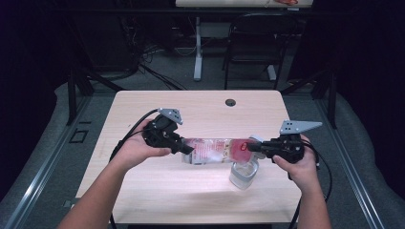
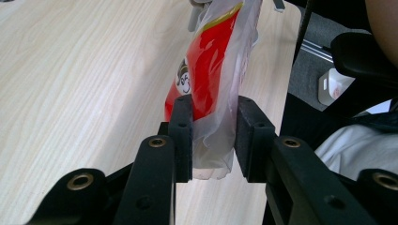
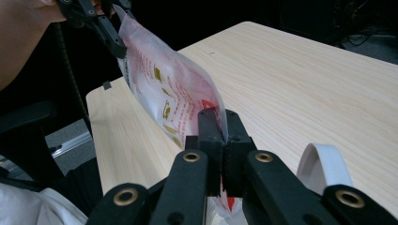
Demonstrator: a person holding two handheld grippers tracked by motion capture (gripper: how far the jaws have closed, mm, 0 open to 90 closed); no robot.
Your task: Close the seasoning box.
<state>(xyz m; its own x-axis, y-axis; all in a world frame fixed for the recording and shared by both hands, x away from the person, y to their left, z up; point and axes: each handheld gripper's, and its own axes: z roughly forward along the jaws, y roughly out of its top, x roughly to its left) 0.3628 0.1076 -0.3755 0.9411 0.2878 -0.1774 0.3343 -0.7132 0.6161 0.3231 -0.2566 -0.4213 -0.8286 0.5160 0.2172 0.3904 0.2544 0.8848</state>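
A see-through plastic packet [image 1: 210, 151] with red print hangs stretched level above the wooden table [image 1: 157, 195], held at both ends. My left gripper [image 1: 184, 149] is shut on its left end; in the left gripper view the puffy end of the packet [image 2: 211, 70] sits between the pads of that gripper [image 2: 213, 136]. My right gripper [image 1: 252, 147] is shut on the right end, and in the right gripper view its jaws [image 3: 219, 126] pinch the flat edge of the packet [image 3: 169, 93]. A clear plastic cup [image 1: 243, 172] stands upright on the table right below the packet's right end.
The cup's rim [image 3: 324, 164] shows just right of my right jaws. A round cable hole [image 1: 230, 102] sits near the table's far edge. Behind the table stand a black chair [image 1: 258, 43] and a white desk leg [image 1: 197, 47]. Cables trail from both grippers.
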